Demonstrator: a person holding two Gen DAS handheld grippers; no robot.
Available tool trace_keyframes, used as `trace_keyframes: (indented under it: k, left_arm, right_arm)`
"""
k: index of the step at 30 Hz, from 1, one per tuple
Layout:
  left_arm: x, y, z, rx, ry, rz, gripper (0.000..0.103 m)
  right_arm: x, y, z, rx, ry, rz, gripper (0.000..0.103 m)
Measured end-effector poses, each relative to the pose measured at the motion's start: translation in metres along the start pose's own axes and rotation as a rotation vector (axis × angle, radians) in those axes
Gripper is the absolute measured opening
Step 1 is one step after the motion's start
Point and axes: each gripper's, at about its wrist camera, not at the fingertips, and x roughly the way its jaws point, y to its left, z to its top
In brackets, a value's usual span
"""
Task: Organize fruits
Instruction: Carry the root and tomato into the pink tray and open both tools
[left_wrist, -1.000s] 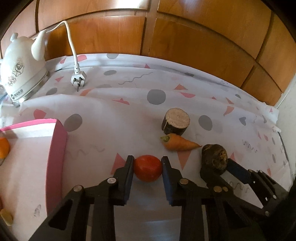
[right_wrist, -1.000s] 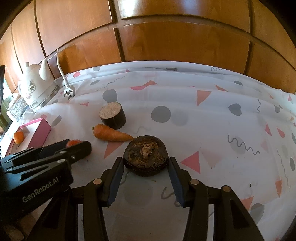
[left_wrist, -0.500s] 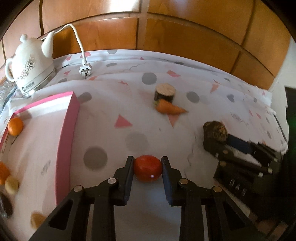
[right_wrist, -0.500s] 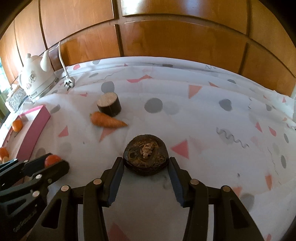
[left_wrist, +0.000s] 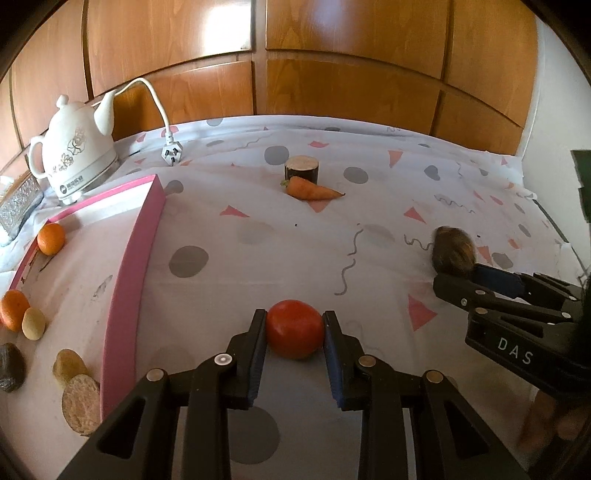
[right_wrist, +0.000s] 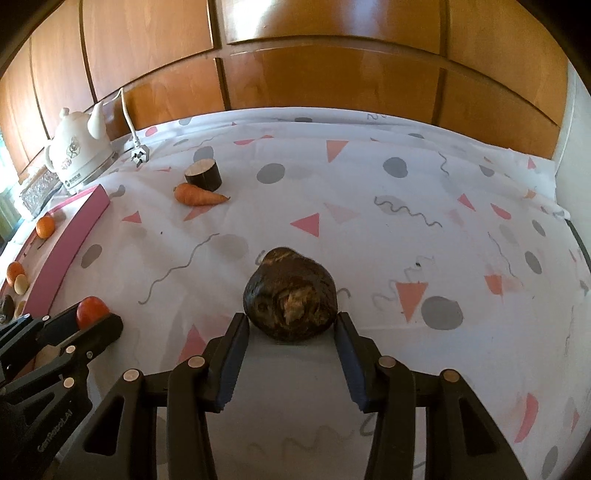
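A: Gripping a round red tomato (left_wrist: 294, 328) in the left hand-held gripper (left_wrist: 294, 334), both blue-lined pads pressed against its sides. Carried above the worktop's white cloth with grey dots and pink triangles (left_wrist: 369, 206), just right of the pink-rimmed shallow box (left_wrist: 135, 266).

B: Clamped too in the right hand-held gripper (right_wrist: 291, 325): a dark brown, rough-skinned round root (right_wrist: 290, 295), pads touching both flanks. Seen from the left wrist as a blurred dark lump (left_wrist: 453, 253) at the tips of the right tool, well right of the tomato.

A: Lying inside the pink-rimmed box: a small orange citrus fruit (left_wrist: 51, 239) near the far corner, another orange fruit (left_wrist: 13, 309) touching a pale yellow oval piece (left_wrist: 33, 324), a dark stone-like lump (left_wrist: 11, 367) at the left edge, a tan piece (left_wrist: 68, 365) and a round beige slice (left_wrist: 81, 409) close to the pink wall.

B: Resting out on the cloth, well apart from both tools: an orange carrot with its tip pointing right (right_wrist: 199, 195), touching or just in front of a short dark-barked cylinder with a pale cut top (right_wrist: 203, 174).

A: Standing at the far left: a white ceramic kettle with a flower print (left_wrist: 74, 155), white cord and plug (left_wrist: 173, 153) lying beside it. Behind everything, brown wooden panelling (left_wrist: 332, 55).
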Motion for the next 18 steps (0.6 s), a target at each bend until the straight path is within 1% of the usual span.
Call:
trace_keyframes:
  k: [4,16,18]
  left_arm:
    - [-0.0001,-0.0014,-0.0008,0.011,-0.007,0.004,0.03]
    - [0.0008,0.0,-0.0022,0.002,-0.016,-0.007,0.03]
    - [0.001,0.0,-0.002,-0.002,-0.016,-0.01,0.03]
  right_arm:
    - [-0.0003,0.0006,-0.0013,0.003,-0.007,-0.005,0.049]
    - [-0.0014,0.0022,-0.0018,-0.001,-0.006,-0.017,0.048]
    - [-0.001,0.0029,0.0003,-0.006,-0.002,-0.014,0.051]
